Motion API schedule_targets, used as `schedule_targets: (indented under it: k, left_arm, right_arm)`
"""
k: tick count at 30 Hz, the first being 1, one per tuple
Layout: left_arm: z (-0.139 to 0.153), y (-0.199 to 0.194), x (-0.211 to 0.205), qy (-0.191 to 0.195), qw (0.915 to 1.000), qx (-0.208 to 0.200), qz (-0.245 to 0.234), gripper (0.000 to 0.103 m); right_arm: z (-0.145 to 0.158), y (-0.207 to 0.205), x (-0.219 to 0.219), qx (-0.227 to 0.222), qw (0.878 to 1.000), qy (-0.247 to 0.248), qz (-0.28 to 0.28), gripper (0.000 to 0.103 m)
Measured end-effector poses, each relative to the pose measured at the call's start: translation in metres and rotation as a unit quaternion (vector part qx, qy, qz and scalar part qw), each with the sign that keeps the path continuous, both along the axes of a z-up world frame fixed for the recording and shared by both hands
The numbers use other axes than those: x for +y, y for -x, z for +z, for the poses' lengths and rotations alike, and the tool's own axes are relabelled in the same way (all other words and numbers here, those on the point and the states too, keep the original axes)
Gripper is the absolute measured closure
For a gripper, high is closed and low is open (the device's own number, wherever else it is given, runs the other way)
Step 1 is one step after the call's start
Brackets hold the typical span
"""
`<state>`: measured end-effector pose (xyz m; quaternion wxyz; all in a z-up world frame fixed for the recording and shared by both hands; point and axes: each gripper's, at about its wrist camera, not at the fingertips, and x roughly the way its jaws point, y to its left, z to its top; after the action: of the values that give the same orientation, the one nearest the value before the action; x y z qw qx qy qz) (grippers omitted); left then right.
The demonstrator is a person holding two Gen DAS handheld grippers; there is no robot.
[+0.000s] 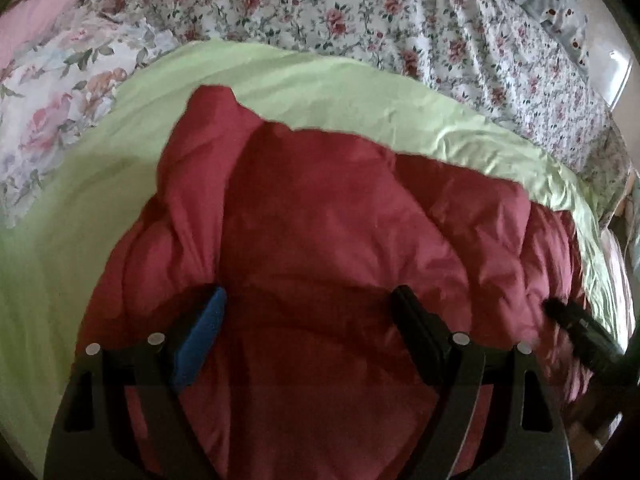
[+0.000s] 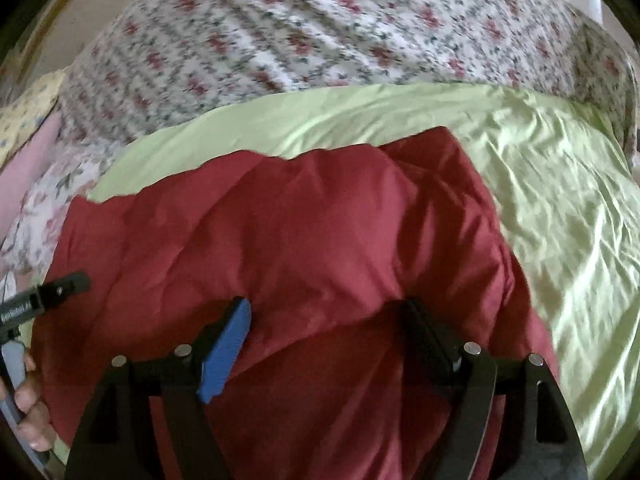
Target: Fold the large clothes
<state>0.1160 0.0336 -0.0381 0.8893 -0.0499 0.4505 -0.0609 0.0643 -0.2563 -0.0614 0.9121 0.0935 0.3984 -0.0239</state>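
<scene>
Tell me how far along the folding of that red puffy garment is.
Done so far: the red garment lies in a bunched, doubled-over heap on the green sheet, with one flap lying over the rest. In hand: nothing. The left gripper and right gripper both hang over it with jaws open, gripping no fabric. Left: it looks lumpy and uneven, so tidying and probably further folds remain.

1. Left gripper point(image 1: 308, 300): black forked fingers, one blue ridged pad point(image 1: 200, 340), one black pad, four round silver pins.
2. Right gripper point(image 2: 328, 312): same black build, blue pad point(image 2: 224, 352), silver pins.
3. Bare-skinned hand point(image 2: 32, 412) on grey handle, white lettering.
</scene>
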Motion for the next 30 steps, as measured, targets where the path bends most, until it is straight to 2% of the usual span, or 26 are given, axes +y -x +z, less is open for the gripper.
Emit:
schedule_targets:
  k: [5, 9, 12, 15, 18, 22, 27, 30]
  left_arm:
    - [-0.005, -0.002, 0.001, -0.001, 1.0000, 0.003, -0.009, 0.017]
    - [-0.012, -0.010, 0.002, 0.002, 0.9999, 0.009, -0.011, 0.016]
    - [-0.015, -0.011, 0.000, -0.009, 0.9999, 0.008, -0.010, 0.015]
    - [-0.015, -0.012, -0.001, -0.016, 0.9998, 0.007, -0.009, 0.015]
    - [-0.015, -0.011, 0.000, -0.016, 0.9998, 0.006, -0.009, 0.015]
    - [-0.016, -0.011, 0.000, -0.016, 0.9998, 0.004, -0.009, 0.015]
    - [-0.013, -0.006, 0.002, -0.017, 0.9998, 0.000, -0.009, 0.015]
    - [-0.004, 0.010, 0.003, -0.019, 0.9996, -0.011, -0.017, 0.015]
  right_arm:
    - [-0.004, -0.002, -0.004, -0.003, 1.000, 0.017, -0.025, 0.023]
    - [-0.004, -0.003, -0.011, -0.005, 0.999, 0.012, -0.040, 0.023]
    - [0.003, 0.006, -0.008, -0.013, 0.999, 0.014, -0.049, 0.024]
    - [0.016, 0.030, -0.001, -0.034, 0.999, 0.004, -0.038, 0.023]
    - [0.021, 0.050, 0.012, -0.038, 0.999, 0.022, -0.010, 0.023]
    - [0.009, 0.063, 0.020, -0.013, 0.999, 0.046, 0.012, 0.023]
    - [-0.003, 0.064, 0.013, -0.006, 0.998, 0.057, 0.008, 0.021]
    - [-0.006, 0.063, 0.012, -0.007, 0.998, 0.061, 0.004, 0.020]
